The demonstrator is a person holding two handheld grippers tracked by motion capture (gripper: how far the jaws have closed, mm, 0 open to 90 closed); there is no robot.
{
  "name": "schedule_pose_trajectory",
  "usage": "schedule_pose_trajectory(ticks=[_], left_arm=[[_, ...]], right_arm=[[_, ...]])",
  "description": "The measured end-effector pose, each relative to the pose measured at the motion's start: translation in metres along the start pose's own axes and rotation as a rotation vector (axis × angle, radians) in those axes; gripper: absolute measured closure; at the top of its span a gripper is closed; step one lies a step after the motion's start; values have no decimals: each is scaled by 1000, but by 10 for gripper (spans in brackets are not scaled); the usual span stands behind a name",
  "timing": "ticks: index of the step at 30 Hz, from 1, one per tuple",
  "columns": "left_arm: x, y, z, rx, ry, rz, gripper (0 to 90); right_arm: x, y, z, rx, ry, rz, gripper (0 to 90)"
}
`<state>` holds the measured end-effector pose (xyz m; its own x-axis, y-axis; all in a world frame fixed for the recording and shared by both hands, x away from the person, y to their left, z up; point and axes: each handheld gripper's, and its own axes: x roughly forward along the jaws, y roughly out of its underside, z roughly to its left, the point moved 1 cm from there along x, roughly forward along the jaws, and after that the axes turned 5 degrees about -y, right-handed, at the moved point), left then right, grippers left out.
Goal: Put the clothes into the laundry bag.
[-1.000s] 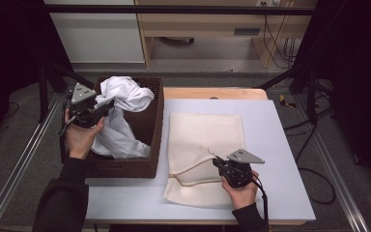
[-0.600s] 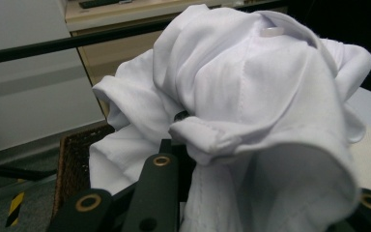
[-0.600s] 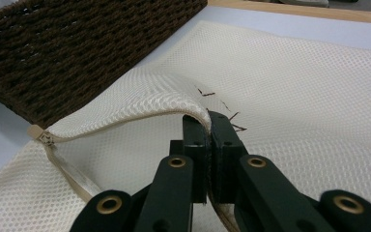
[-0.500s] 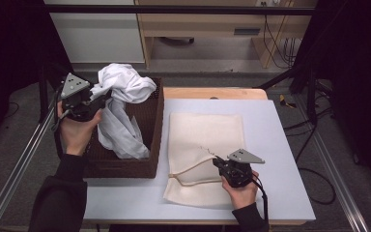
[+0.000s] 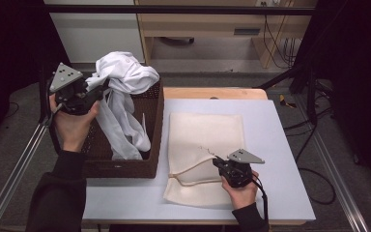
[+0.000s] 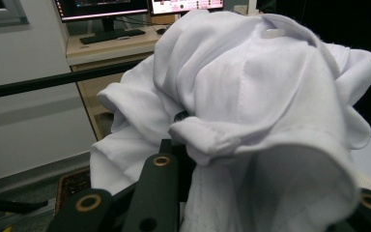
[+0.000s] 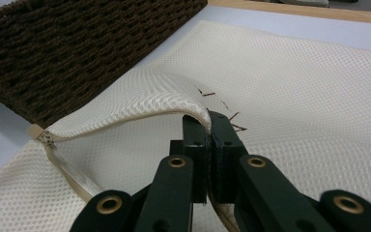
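My left gripper [image 5: 98, 92] is raised over the left rim of a brown woven basket [image 5: 121, 167] and is shut on a white garment [image 5: 125, 77]. The cloth bunches at the jaws and its tail hangs down into the basket. In the left gripper view the garment [image 6: 251, 96] drapes over the jaws and hides the right one. A cream mesh bag [image 5: 205, 128] lies flat on the table. My right gripper [image 5: 216, 162] is shut on the bag's upper rim [image 7: 193, 113], lifting that edge so the mouth gapes toward the basket [image 7: 77, 43].
The pale table top [image 5: 280, 145] has bare room right of the bag and ends in a wooden strip [image 5: 212, 93] at the back. A metal frame rail [image 5: 14, 169] runs along the left. Cables lie on the floor at the right.
The left gripper has risen with the white garment, drawing more of it up out of the basket. The right gripper and the bag have stayed put.
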<state>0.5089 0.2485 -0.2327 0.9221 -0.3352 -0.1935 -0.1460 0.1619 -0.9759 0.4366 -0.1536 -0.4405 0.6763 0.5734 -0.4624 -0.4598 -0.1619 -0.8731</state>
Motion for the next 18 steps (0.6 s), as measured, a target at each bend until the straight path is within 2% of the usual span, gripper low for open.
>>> schedule_pose_trajectory(ticks=[7,18], left_arm=[[-9,-16,1,-11,-8,-39,766],[-23,-33,1,-33,6,-97,766]], right_arm=[[0,0,0,-1,0,0,877],[1,0,0,3,1,-2,878]])
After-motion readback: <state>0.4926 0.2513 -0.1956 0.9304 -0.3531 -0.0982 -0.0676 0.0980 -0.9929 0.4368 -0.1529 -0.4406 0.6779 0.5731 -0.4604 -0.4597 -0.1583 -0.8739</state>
